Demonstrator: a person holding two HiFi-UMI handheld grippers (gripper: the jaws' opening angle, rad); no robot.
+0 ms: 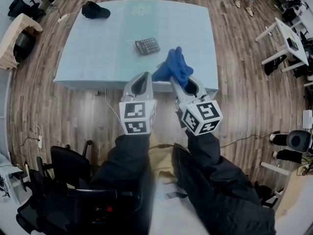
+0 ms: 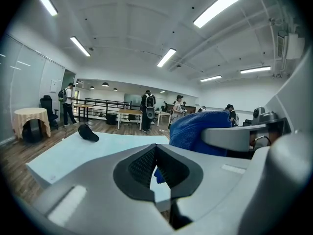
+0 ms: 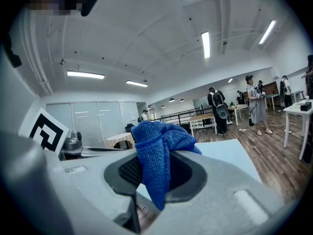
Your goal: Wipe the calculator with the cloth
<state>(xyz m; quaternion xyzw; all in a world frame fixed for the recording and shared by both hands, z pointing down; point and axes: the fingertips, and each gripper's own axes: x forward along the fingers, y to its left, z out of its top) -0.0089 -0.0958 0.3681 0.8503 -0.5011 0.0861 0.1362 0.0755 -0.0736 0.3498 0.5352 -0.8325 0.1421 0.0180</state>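
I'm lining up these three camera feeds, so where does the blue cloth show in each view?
Head view: the blue cloth is just right of centre, over the table's near edge, pinched in the right gripper.
Left gripper view: it sits right of centre, beyond the jaws.
Right gripper view: it is at centre, clamped between the jaws.
Shared landmark: the light blue table.

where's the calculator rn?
Head view: the calculator lies on the table, right of its centre, just beyond the blue cloth clamped in the right gripper.
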